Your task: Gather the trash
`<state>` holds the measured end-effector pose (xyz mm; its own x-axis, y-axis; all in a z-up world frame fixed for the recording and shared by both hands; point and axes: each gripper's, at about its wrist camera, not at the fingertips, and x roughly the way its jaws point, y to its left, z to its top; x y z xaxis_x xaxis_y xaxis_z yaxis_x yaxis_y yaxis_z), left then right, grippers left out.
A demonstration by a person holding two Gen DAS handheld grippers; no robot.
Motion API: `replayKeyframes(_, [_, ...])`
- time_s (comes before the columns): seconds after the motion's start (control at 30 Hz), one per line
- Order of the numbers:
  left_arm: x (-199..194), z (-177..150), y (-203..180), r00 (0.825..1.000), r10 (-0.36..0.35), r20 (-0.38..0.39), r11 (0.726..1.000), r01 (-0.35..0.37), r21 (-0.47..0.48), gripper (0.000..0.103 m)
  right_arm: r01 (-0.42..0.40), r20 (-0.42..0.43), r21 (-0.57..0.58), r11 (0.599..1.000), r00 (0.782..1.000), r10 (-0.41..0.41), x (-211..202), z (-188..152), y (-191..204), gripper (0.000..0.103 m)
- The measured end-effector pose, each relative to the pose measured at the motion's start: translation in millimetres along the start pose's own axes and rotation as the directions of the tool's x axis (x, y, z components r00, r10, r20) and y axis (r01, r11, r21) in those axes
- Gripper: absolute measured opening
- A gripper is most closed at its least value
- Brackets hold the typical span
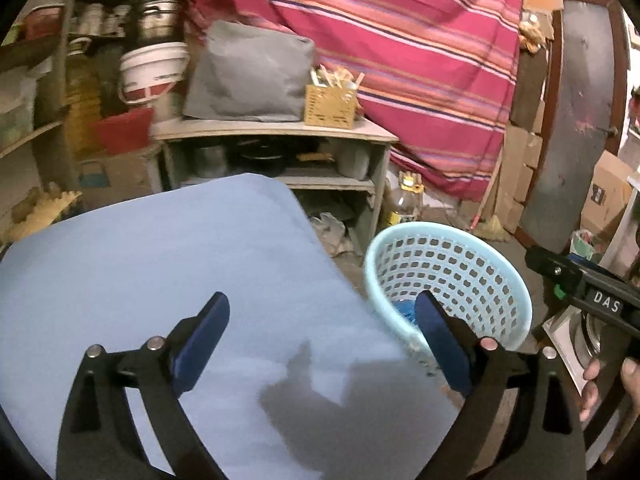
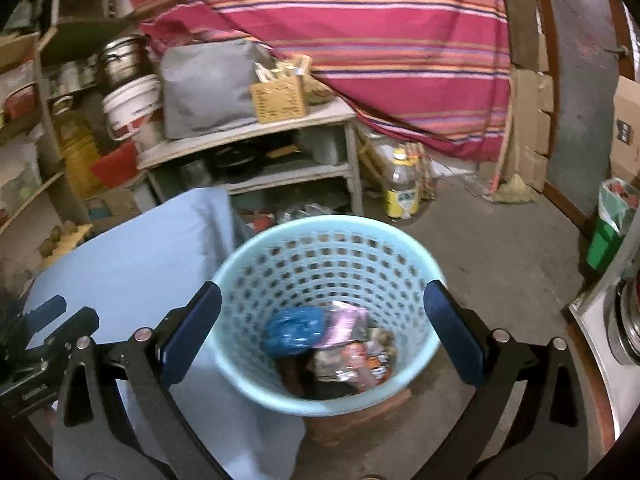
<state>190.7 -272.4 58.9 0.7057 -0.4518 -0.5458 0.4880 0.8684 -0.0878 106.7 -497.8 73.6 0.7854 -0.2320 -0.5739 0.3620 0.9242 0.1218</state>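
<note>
A light blue perforated waste basket [image 2: 332, 240] stands on the floor beside a table covered in light blue cloth [image 1: 160, 264]. In the right wrist view it holds a blue crumpled bag [image 2: 294, 330], a pink wrapper [image 2: 346, 322] and other mixed wrappers [image 2: 352, 364]. My right gripper [image 2: 322, 320] is open and empty, hovering above the basket's mouth. My left gripper [image 1: 322, 332] is open and empty over the cloth's right edge, with the basket [image 1: 452, 264] just to its right. The right gripper's body [image 1: 588, 292] shows at the far right of the left wrist view.
A grey shelf unit [image 1: 276, 132] with a grey bag [image 1: 248, 76] and a yellow crate [image 1: 330, 106] stands behind the table. A striped red cloth [image 1: 400, 40] hangs beyond. A plastic bottle [image 2: 402, 184] and a green bin [image 2: 608, 236] stand on the floor. Cluttered shelves are at left.
</note>
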Motion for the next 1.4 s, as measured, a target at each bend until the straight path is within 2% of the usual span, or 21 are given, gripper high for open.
replayKeyframes(0.17, [-48.4,-20.9,23.4,0.996,0.08,0.047,0.997,-0.08,0.006,0.098,-0.085,0.047,-0.075,0.994,0.995,0.088,-28.4,-16.4,43.2,0.099])
replayKeyframes(0.3, [-88.1,-36.6,45.5,0.986,0.15,0.077,0.989,-0.148,-0.026,0.099,-0.057,0.105,-0.17,0.984,0.992,0.076,-53.3,-32.8,73.9,0.099])
replayKeyframes(0.37, [-107.6,-48.0,56.7,0.972,0.218,0.092,0.976,-0.214,-0.048,0.099,-0.078,0.129,-0.184,0.98,0.986,0.102,-68.3,-45.3,85.5,0.099])
replayKeyframes(0.47, [-129.5,-65.8,70.0,0.953,0.283,0.105,0.959,-0.277,-0.067,0.099,-0.098,0.135,-0.212,0.972,0.982,0.129,-81.9,-67.2,99.8,0.099])
replayKeyframes(0.6, [-155.9,-92.5,83.2,0.935,0.333,0.121,0.942,-0.325,-0.079,0.098,-0.046,0.176,-0.309,0.95,0.979,0.105,-99.8,-95.5,127.4,0.099])
replayKeyframes(0.67, [-165.0,-103.7,89.9,0.936,0.332,0.112,0.942,-0.322,-0.098,0.098,-0.048,0.176,-0.331,0.943,0.978,0.111,-104.7,-106.9,137.1,0.099])
replayKeyframes(0.8, [-172.6,-118.5,97.1,0.937,0.33,0.118,0.941,-0.316,-0.12,0.098,-0.101,0.168,-0.329,0.939,0.972,0.163,-111.5,-127.3,146.8,0.099])
replayKeyframes(0.93, [-171.1,-127.7,100.7,0.921,0.365,0.132,0.929,-0.352,-0.113,0.099,-0.157,0.145,-0.277,0.948,0.968,0.203,-113.4,-142.4,150.5,0.099])
replayKeyframes(1.0, [-172.7,-133.4,103.2,0.913,0.382,0.141,0.923,-0.369,-0.11,0.099,-0.149,0.141,-0.281,0.948,0.971,0.195,-112.4,-147.3,156.2,0.099])
replayKeyframes(1.1, [-174.3,-138.6,108.8,0.911,0.384,0.15,0.922,-0.369,-0.117,0.098,-0.134,0.161,-0.279,0.951,0.97,0.184,-115.6,-155.4,161.6,0.099])
replayKeyframes(1.23, [-172.9,-143.1,112.9,0.913,0.382,0.145,0.922,-0.366,-0.123,0.098,-0.195,0.149,-0.247,0.949,0.96,0.236,-114.6,-158.5,163.0,0.099])
replayKeyframes(1.33, [-174.2,-144.6,113.4,0.911,0.381,0.155,0.923,-0.366,-0.118,0.098,-0.17,0.158,-0.257,0.951,0.964,0.215,-112.4,-159.8,168.6,0.099])
replayKeyframes(1.4, [-176.2,-146.4,112.3,0.904,0.391,0.175,0.92,-0.377,-0.107,0.098,-0.158,0.17,-0.253,0.954,0.964,0.205,-111.5,-160.4,171.6,0.099])
